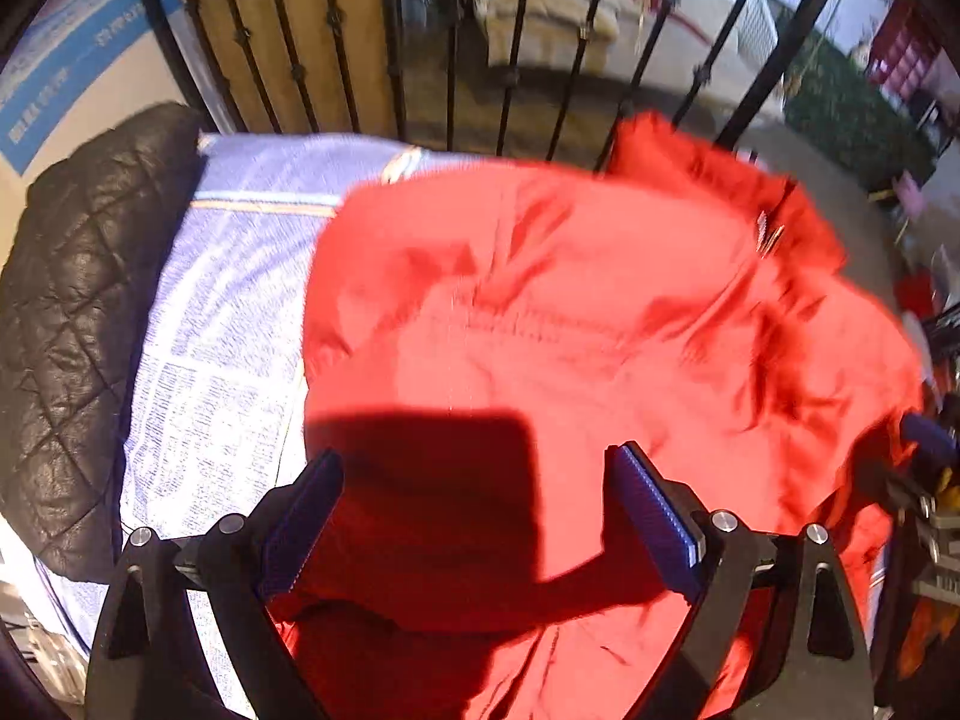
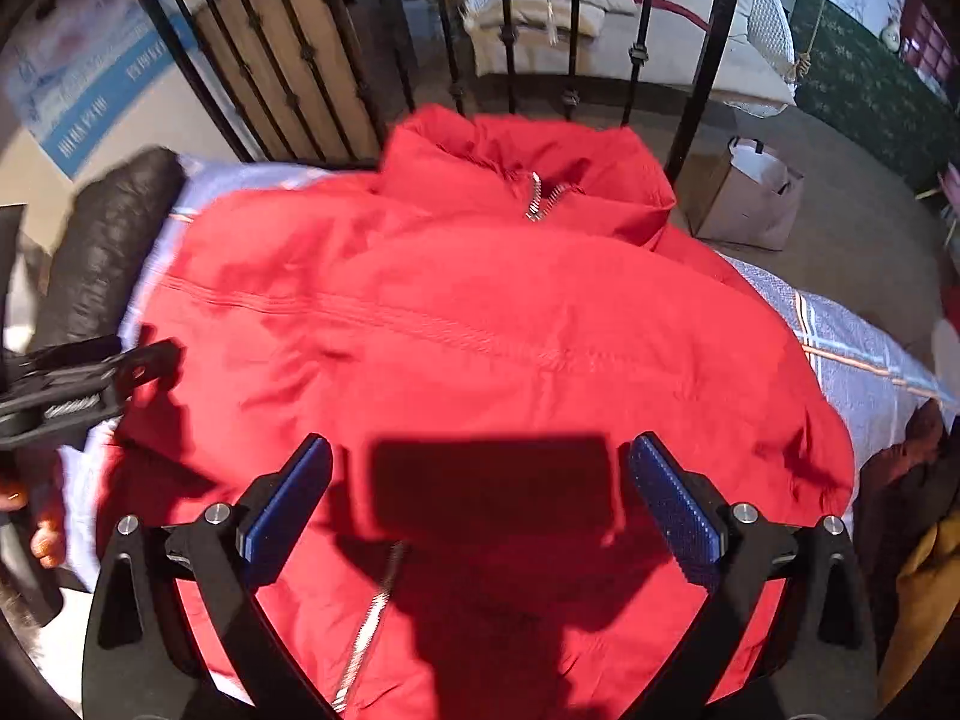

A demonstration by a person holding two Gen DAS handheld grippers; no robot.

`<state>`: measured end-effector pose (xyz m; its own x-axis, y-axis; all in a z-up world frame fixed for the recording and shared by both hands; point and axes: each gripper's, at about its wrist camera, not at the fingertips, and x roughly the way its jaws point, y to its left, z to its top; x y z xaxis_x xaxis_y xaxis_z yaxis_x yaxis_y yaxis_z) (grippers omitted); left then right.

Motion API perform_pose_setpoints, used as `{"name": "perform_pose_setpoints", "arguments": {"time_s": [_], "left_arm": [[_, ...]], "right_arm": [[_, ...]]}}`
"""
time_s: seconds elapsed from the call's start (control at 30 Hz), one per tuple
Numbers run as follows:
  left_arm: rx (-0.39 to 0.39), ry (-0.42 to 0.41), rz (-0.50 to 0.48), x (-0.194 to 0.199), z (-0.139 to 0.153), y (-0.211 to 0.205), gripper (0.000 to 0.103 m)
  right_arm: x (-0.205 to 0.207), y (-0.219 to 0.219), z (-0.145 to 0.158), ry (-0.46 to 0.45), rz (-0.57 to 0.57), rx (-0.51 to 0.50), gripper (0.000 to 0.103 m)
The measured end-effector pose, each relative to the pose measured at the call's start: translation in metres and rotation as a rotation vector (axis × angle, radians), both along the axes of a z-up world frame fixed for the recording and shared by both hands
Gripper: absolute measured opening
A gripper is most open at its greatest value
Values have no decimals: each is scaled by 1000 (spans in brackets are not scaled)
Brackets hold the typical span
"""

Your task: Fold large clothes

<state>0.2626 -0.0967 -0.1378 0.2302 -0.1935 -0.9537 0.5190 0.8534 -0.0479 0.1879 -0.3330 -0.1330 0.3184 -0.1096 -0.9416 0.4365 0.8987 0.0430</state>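
Observation:
A large red jacket (image 1: 570, 312) lies spread on a bed with a pale blue checked sheet (image 1: 228, 312). In the right wrist view the jacket (image 2: 456, 324) shows its collar and silver zipper (image 2: 540, 195) at the far end by the bed rail. My left gripper (image 1: 480, 474) is open and empty, hovering above the jacket's near left part. My right gripper (image 2: 480, 468) is open and empty above the jacket's near hem, with a zipper strip (image 2: 372, 618) below it. The left gripper's body (image 2: 78, 384) shows at the left edge of the right wrist view.
A black quilted jacket (image 1: 78, 312) lies on the left side of the bed. A black metal bed rail (image 2: 510, 36) stands at the far end. A grey paper bag (image 2: 750, 198) sits on the floor beyond. Brown and mustard clothes (image 2: 918, 540) lie at the right.

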Motion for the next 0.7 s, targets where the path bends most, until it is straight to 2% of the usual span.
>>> {"name": "perform_pose_setpoints", "arguments": {"time_s": [0.07, 0.13, 0.4, 0.53, 0.7], "left_arm": [[24, 50, 29, 9, -16, -1, 95], [-1, 76, 63, 15, -22, 4, 98], [58, 99, 41, 30, -44, -9, 98], [27, 87, 40, 25, -36, 0, 97], [-80, 83, 35, 18, -14, 39, 97]], "right_arm": [[7, -14, -19, 30, -28, 65, 98], [7, -24, -29, 26, -45, 111, 98], [27, -17, -48, 118, -29, 56, 98], [17, -17, -34, 75, -40, 65, 98], [-39, -20, -8, -39, -85, 59, 98]]}}
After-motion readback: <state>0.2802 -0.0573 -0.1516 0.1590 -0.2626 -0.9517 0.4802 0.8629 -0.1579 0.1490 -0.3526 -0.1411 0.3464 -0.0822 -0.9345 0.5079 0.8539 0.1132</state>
